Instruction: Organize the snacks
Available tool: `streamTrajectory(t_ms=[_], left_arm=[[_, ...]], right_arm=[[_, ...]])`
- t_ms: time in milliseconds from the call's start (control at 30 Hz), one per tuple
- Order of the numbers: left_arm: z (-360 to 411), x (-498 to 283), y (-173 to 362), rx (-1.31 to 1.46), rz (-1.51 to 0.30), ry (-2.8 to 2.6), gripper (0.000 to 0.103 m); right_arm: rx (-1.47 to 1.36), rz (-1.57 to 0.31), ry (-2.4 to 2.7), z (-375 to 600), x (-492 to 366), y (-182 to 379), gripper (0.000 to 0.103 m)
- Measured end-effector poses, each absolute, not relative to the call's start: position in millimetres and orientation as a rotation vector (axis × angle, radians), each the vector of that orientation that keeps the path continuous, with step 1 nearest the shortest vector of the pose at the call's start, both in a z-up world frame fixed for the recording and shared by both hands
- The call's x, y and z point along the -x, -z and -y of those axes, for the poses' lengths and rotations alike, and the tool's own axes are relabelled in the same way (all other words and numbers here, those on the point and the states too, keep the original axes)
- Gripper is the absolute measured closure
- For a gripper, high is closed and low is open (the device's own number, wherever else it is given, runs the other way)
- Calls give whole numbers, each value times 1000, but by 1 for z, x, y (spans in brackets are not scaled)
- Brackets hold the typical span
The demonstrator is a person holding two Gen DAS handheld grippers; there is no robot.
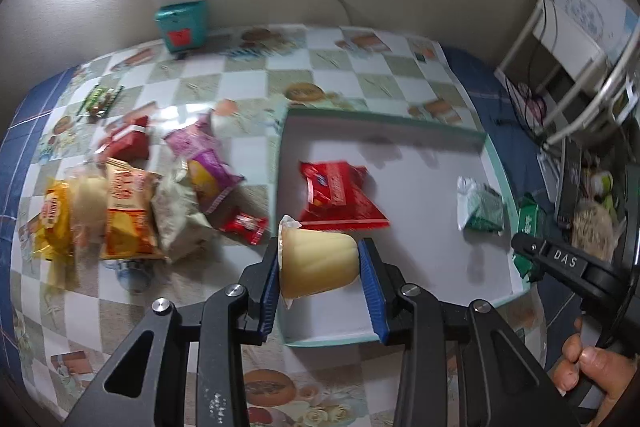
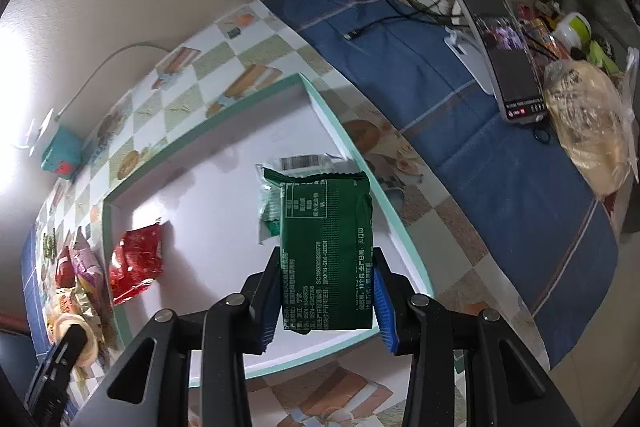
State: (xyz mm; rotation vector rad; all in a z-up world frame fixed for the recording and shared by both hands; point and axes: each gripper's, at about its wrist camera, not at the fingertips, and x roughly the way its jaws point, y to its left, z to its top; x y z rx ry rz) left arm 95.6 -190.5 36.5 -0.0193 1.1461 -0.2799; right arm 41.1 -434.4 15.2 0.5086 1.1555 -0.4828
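My left gripper (image 1: 320, 275) is shut on a pale yellow jelly cup (image 1: 318, 263), held over the near left corner of the shallow teal-rimmed box (image 1: 384, 121). My right gripper (image 2: 324, 291) is shut on a dark green snack packet (image 2: 328, 251), hanging above the box's right side (image 2: 348, 143). Inside the box lie a red packet (image 1: 340, 193) (image 2: 136, 263) and another green packet (image 1: 482, 205) (image 2: 272, 203). The right gripper's black body (image 1: 568, 263) shows at the box's right edge in the left wrist view.
Several loose snacks (image 1: 128, 203) lie piled on the checkered tablecloth left of the box, with a small red candy (image 1: 246, 225). A teal box with a power strip (image 1: 184, 23) stands at the back. A phone on a stand (image 2: 504, 55), a bagged food item (image 2: 588, 127) and a white rack (image 1: 560, 39) stand to the right.
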Motion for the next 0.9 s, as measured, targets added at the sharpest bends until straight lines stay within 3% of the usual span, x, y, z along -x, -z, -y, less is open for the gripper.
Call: streamTrajectory(t_ms=[900], left_arm=[[230,-100,27,-108,-1277,318,64]], right_arm=[[-550,-1294,461,426,-50,35,60]])
